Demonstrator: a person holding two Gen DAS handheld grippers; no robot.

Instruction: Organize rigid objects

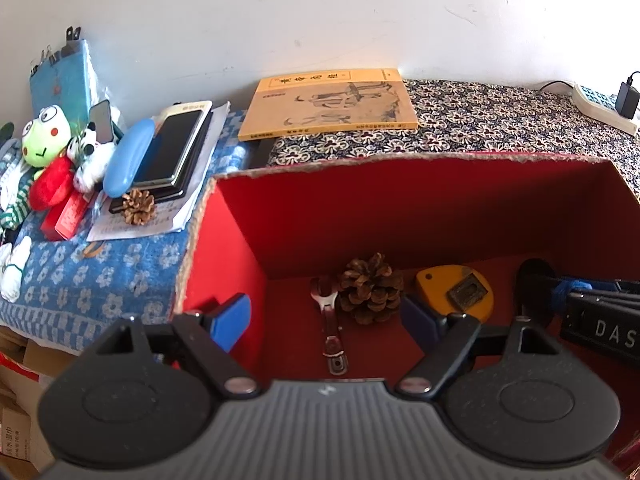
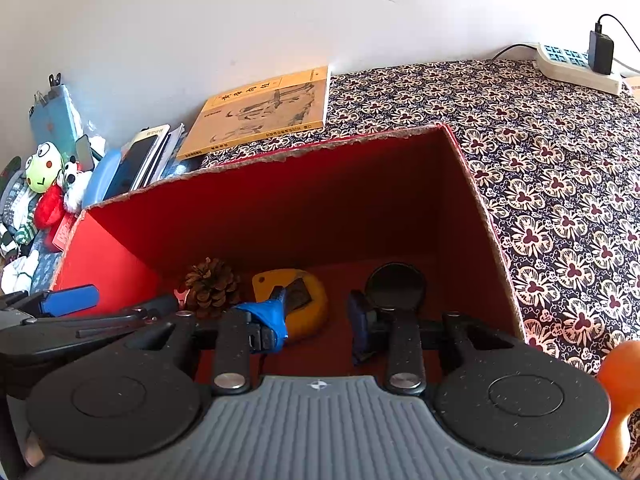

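Left wrist view: brown, open-scaled pine cone point(image 1: 370, 289) in red box point(image 1: 400, 208); left tool point(image 1: 324, 314) wide; right tool point(image 2: 318, 324) wide.

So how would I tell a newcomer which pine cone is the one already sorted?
Start at the big red box with the frayed cardboard rim. Look on its floor near the back wall: the pine cone sits between a silver wrench and a yellow tape measure. The other pine cone lies outside on papers, on the blue cloth.
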